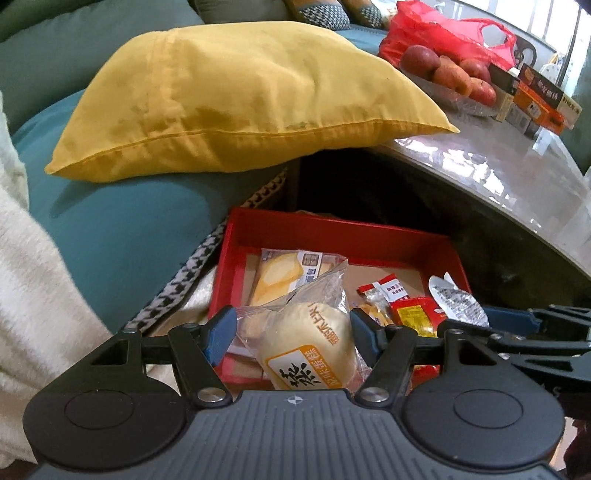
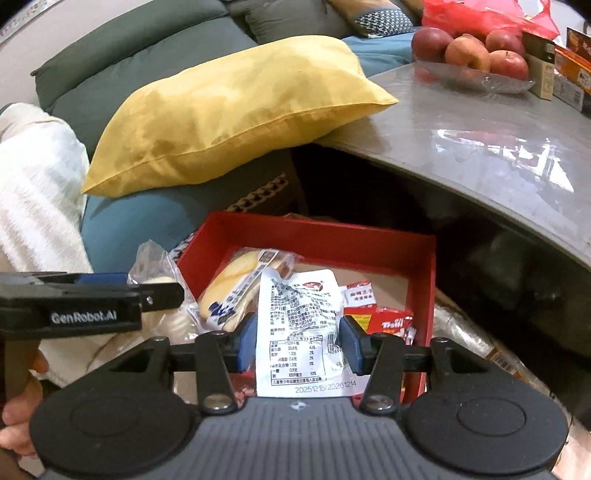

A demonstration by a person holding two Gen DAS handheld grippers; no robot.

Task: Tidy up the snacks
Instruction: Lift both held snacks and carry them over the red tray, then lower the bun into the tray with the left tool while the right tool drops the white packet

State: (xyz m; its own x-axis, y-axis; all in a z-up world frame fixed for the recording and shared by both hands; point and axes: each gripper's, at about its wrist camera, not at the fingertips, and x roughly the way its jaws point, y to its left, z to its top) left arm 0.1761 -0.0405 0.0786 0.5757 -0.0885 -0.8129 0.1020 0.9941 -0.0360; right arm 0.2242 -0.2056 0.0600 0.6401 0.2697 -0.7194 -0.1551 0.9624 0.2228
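- Left gripper (image 1: pixel 293 332) has its blue pads clamped on a wrapped cake (image 1: pixel 308 345), a pale round bun in clear plastic with an orange label, held up over the near edge of the red box (image 1: pixel 332 230).
- Right gripper (image 2: pixel 298 338) is pinched narrow on a white pouch (image 2: pixel 297 325), printed back facing the camera, also held above the box.
- From the right wrist view the left gripper shows side-on at the left edge, with the cake wrapper poking out past its tip.
- Inside the box: a long yellow bread pack (image 1: pixel 282 273) against the far left, a small red-and-white sachet (image 1: pixel 388 290) and a red-and-yellow packet (image 1: pixel 415 314) toward the right. Box floor is plain cardboard brown.
- The box sits low, between a teal sofa (image 1: pixel 122 229) and a grey round table (image 1: pixel 498 173).
- Yellow pillow (image 1: pixel 236 99) lies on the sofa, one corner resting over the table edge.
- On the table: a glass dish of apples (image 2: pixel 469 51), a red plastic bag (image 1: pixel 439 33) behind it, and some boxes (image 1: pixel 535 99) just beside the dish.
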